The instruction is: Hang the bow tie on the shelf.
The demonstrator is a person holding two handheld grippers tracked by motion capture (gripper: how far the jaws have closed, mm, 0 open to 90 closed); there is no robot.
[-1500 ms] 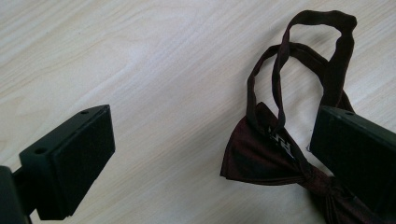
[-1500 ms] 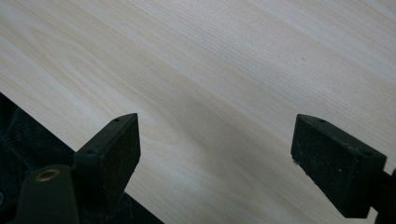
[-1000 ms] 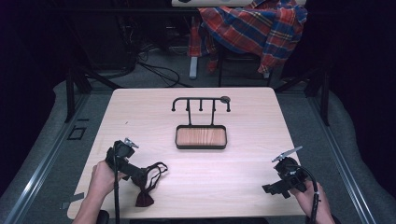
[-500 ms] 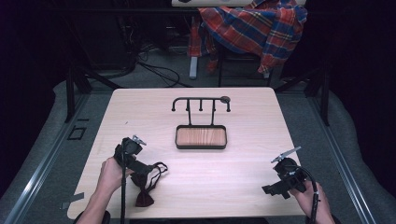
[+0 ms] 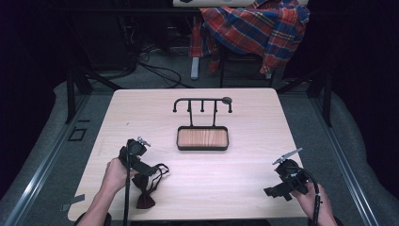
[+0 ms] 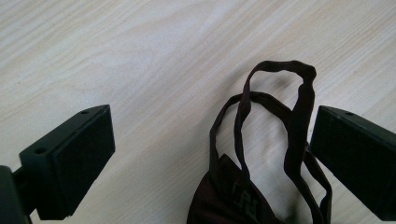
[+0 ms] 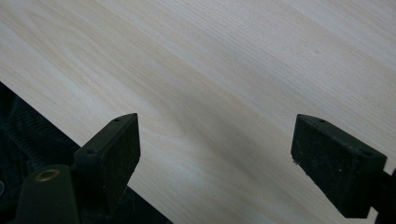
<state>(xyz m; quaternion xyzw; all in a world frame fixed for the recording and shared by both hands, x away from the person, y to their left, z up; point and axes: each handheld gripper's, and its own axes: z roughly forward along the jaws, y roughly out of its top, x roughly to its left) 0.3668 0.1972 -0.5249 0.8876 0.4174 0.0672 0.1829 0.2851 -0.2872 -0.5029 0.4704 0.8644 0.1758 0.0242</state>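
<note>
Reaching for the bow tie [image 6: 243,196], the left gripper [image 6: 210,154] holds its jaws spread around the strap [image 6: 299,116], low in frame. Next, I judge, they must close on it; the right gripper [image 7: 215,158] idles, jaws spread, over bare tabletop [image 7: 224,70].

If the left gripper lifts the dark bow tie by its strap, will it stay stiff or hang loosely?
The bow tie is probably floppy: its thin strap lies in loose, uneven loops. It looks like light fabric, so it would likely dangle. The open left gripper may need a firm pinch.
</note>
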